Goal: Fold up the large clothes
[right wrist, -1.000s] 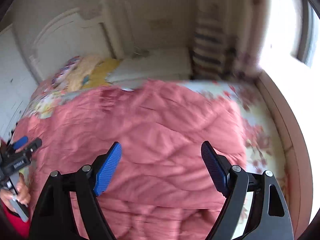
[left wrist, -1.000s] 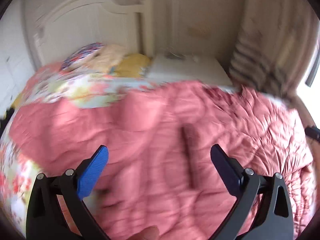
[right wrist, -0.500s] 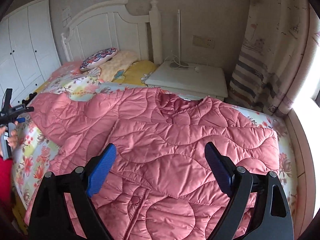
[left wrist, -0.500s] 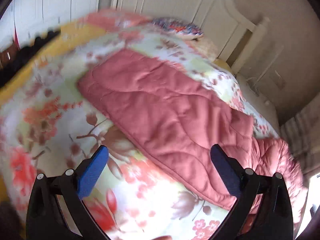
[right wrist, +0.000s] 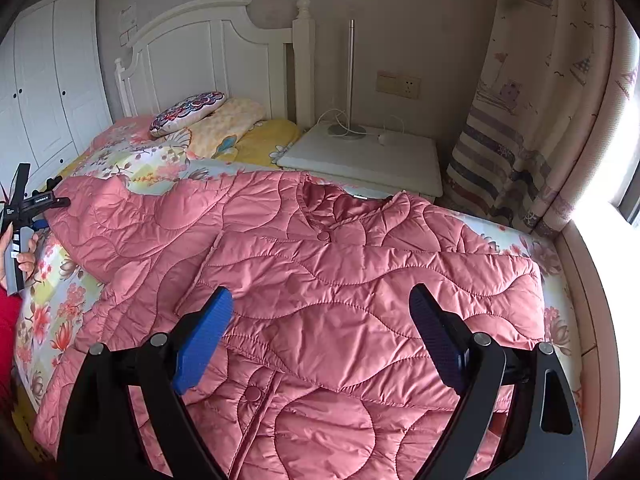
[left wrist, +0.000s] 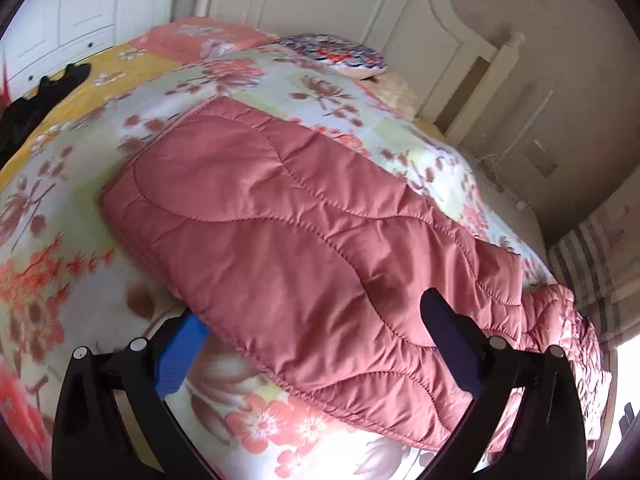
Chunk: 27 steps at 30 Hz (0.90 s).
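A pink quilted jacket [right wrist: 340, 280] lies spread front-up on the floral bed cover [right wrist: 52, 304], collar toward the nightstand. Its one sleeve [left wrist: 280, 232] stretches flat across the cover toward the bed's far side. My left gripper [left wrist: 312, 312] is open at that sleeve's near edge: the blue left pad [left wrist: 176, 360] is partly tucked behind the hem and the right finger [left wrist: 444, 340] is over the fabric. It also shows as the left gripper [right wrist: 32, 208] in a hand at the picture's edge. My right gripper [right wrist: 320, 320] hangs open above the jacket's chest, holding nothing.
Pillows [right wrist: 188, 112] lie against the white headboard [right wrist: 208, 40]. A white nightstand [right wrist: 368, 156] with a lamp pole and cables stands beside the bed, with a curtain [right wrist: 532, 120] to its right. A dark garment [left wrist: 36, 100] lies on the bed's far side near the wardrobe.
The left gripper swung away from the jacket's body to the outstretched sleeve and closed in on its edge. The right gripper shifted, then held still over the chest, jaws slightly wider.
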Motion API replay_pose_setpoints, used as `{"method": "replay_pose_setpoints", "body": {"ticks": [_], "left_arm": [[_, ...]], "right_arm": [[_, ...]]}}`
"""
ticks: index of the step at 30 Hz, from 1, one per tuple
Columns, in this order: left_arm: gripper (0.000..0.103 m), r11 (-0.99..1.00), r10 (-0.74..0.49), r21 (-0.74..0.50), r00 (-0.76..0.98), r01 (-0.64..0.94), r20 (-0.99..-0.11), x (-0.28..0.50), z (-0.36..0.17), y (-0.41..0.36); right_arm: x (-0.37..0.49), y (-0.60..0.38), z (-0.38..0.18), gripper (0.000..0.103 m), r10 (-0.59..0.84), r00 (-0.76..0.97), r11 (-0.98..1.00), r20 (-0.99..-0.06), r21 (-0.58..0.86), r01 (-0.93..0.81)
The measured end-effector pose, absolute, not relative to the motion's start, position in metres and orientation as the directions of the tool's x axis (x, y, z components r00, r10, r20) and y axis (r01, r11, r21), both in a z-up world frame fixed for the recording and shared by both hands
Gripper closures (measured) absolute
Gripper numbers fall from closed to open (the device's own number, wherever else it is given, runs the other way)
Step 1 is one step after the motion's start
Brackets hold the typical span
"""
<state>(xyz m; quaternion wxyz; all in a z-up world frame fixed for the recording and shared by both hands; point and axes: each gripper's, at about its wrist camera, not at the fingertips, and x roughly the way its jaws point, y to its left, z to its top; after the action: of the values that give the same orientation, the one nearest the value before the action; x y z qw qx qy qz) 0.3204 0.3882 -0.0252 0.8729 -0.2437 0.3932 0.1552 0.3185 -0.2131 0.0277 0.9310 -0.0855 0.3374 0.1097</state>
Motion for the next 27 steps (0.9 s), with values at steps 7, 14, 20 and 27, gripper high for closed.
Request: {"method": "replay_pose_setpoints", "body": {"ticks": [7,14,20,27], "left_arm": [[0.019,0.811,0.091,-0.324,0.652,-0.487,-0.753,0.322,-0.028,0.397],[0.073,0.764,0.109,-0.353,0.648,-0.54,-0.754,0.312,-0.028,0.411],[0.093,0.732,0.046,-0.432,0.671,-0.527,-0.74,0.309,-0.032,0.424],[0.096,0.763,0.098,-0.407,0.712,-0.503,-0.696,0.301,-0.012,0.408]], "right_arm": [[0.315,-0.21,0.03,0.017,0.158,0.757,0.955,-0.635,-0.096,-0.279],[0.309,-0.208,0.032,0.017,0.157,0.765,0.951,-0.625,-0.114,-0.288],[0.307,-0.208,0.033,0.017,0.151,0.773,0.95,-0.617,-0.126,-0.286],[0.309,-0.21,0.032,0.017,0.142,0.769,0.95,-0.624,-0.132,-0.282]]}}
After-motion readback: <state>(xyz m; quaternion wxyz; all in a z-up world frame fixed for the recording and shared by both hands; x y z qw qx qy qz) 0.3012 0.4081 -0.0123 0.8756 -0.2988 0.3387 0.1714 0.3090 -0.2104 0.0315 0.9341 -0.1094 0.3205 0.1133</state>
